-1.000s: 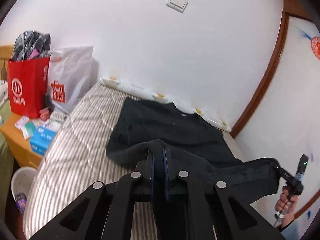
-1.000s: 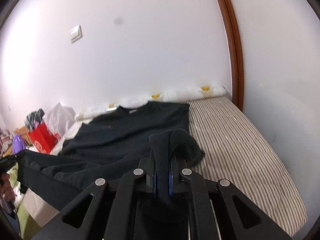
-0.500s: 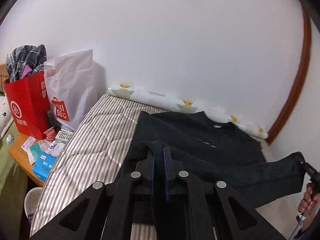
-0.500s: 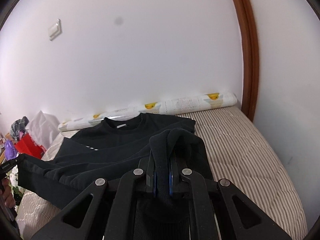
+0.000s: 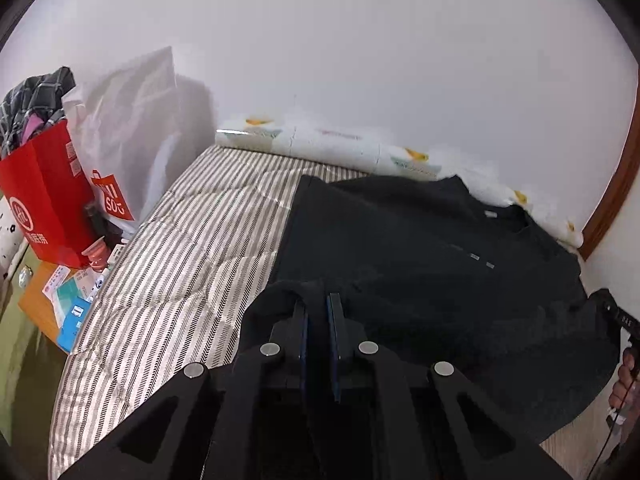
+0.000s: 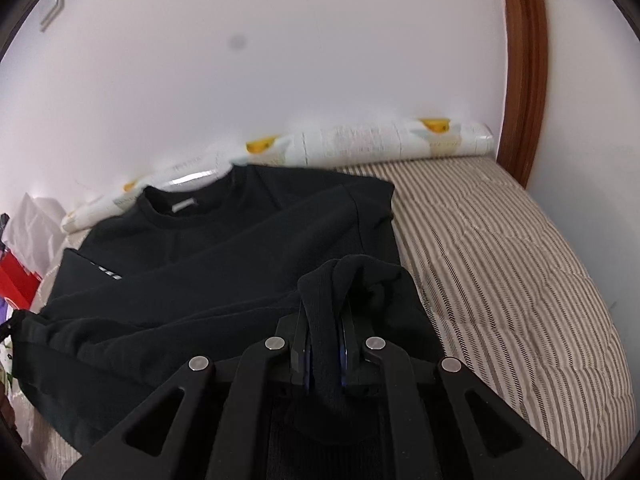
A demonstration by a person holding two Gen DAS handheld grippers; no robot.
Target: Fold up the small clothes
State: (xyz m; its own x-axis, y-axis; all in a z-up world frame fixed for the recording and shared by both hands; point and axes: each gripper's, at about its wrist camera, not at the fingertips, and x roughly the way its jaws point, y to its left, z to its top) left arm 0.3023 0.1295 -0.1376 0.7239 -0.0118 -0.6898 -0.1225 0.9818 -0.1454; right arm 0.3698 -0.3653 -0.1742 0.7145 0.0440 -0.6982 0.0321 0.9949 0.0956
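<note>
Right wrist view gives us the black sweatshirt point(image 6: 240, 248) lying on the striped mattress point(image 6: 500, 248), collar toward the wall, its near hem lifted. We have the right gripper point(image 6: 325, 328) clamped on one bunched hem corner and the left gripper point(image 5: 318, 312) pinching the other. Beside the bed stand a red bag point(image 5: 44, 192) and a white bag point(image 5: 132, 120).

The left tongs point(image 5: 318, 308) point forward and downward, their 2 jaws clamped tight on black cloth. The right tongs point(image 6: 326, 320) point likewise, jaws pinching a bunched fold. A hand point(image 5: 624, 384) shows at the left view's right edge.
</note>
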